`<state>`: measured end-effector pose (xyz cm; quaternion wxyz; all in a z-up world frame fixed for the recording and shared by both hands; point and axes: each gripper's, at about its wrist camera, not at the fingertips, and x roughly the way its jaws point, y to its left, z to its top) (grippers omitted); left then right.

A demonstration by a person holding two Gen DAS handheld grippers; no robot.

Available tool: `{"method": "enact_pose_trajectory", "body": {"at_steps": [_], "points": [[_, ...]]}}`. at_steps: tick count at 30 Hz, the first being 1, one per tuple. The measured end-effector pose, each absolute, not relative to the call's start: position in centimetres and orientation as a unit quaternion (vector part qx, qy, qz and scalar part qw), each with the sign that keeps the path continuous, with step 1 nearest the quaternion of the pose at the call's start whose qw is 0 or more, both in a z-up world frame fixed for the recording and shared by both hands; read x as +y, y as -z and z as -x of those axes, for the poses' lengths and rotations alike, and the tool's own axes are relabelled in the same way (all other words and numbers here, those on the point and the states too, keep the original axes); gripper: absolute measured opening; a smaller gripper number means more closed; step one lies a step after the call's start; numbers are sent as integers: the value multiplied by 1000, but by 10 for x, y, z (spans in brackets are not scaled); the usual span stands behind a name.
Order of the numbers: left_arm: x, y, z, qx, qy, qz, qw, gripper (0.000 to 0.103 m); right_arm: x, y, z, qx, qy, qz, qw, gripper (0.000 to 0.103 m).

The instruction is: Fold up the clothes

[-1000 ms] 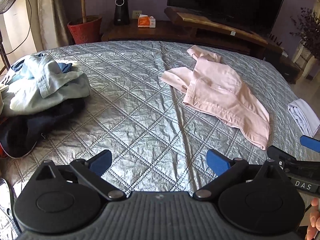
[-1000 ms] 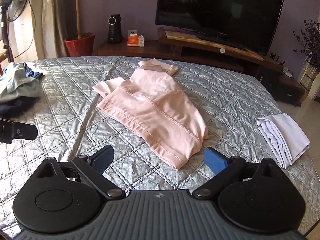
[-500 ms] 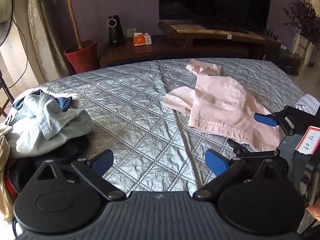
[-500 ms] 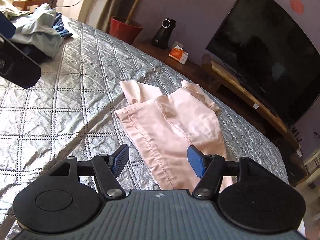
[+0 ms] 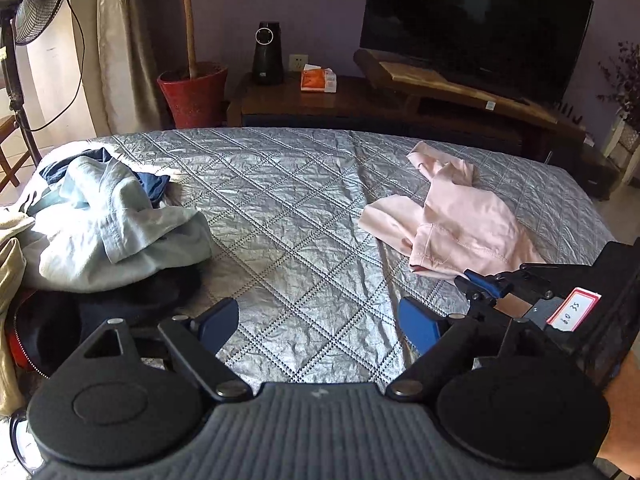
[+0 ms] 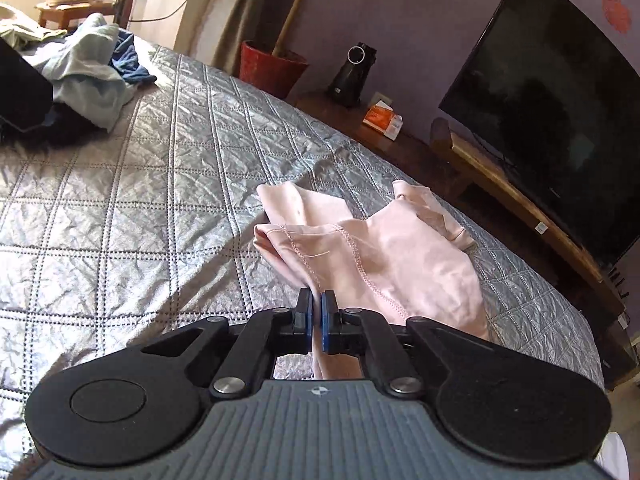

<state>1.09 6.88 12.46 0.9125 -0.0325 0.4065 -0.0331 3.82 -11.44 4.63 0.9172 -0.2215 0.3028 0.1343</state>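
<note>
The crumpled pale pink cotton garment (image 6: 384, 256) lay on the right half of the silver-grey quilted bedspread (image 6: 152, 200), its stitched hem bunched up toward the near edge of the bed. The right gripper (image 6: 318, 320) had its blue pads pressed together on a fold of that hem, the cloth pinched between them and drawn up slightly from the quilt. In the left wrist view the same black tool came in from the right with its tips at the garment's near edge. The left gripper (image 5: 320, 322) hung over bare quilt with nothing between its blue pads (image 5: 420, 326); its jaws stood wide apart and were closing, well clear of the pink cloth. At the far left of the bed sat a loose heap of clothes (image 5: 108, 224), pale blue fabric on top of darker navy and black pieces. Beyond the foot of the bed stood a dark wooden cabinet (image 5: 360, 100) carrying a large black television (image 5: 476, 28), a small black cylindrical device (image 5: 268, 52) and an orange tissue pack (image 5: 318, 78), with a red plant pot (image 5: 192, 94) on the floor beside it.
</note>
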Motion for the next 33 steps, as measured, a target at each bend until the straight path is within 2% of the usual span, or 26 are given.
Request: {"method": "enact_pose_trajectory", "body": {"at_steps": [5, 7, 11, 13, 15, 17, 20, 21, 22, 24, 25, 26, 28, 29, 33], "points": [[74, -128, -10, 403, 32, 43, 914, 85, -149, -122, -17, 254, -144, 87, 952, 5], [73, -130, -10, 401, 32, 46, 914, 85, -184, -155, 0, 224, -128, 2, 966, 5], [70, -131, -9, 399, 35, 50, 915, 85, -259, -178, 34, 190, -40, -123, 973, 4], [69, -131, -9, 398, 39, 52, 915, 85, -298, -167, 44, 196, 51, -131, 970, 8], [68, -132, -9, 397, 43, 50, 915, 85, -342, -138, 48, 247, 185, -125, 943, 15], [67, -132, -8, 396, 46, 47, 916, 85, -368, -118, 60, 257, 274, -81, 923, 15], [66, -132, -7, 395, 44, 45, 917, 86, -355, -116, 70, 250, 221, -54, 941, 19], [66, -132, -8, 395, 43, 46, 917, 86, -340, -115, 66, 257, 182, -35, 948, 30], [65, -132, -8, 395, 42, 48, 917, 86, -324, -114, 61, 264, 142, -17, 954, 51], [65, -131, -9, 395, 41, 53, 916, 87, -293, -112, 52, 276, 63, 21, 959, 74], [64, -131, -10, 397, 42, 52, 916, 87, -277, -107, 39, 296, 23, 20, 955, 78], [63, -130, -10, 399, 43, 51, 915, 87, -261, -102, 27, 317, -16, 18, 948, 78], [61, -129, -12, 403, 47, 49, 913, 88, -229, -88, 1, 362, -69, 6, 929, 65], [61, -129, -12, 405, 51, 51, 912, 89, -211, -81, -6, 372, -88, 21, 924, 63], [61, -128, -13, 405, 57, 52, 911, 91, -147, -48, -24, 375, -112, 147, 908, 56]]}}
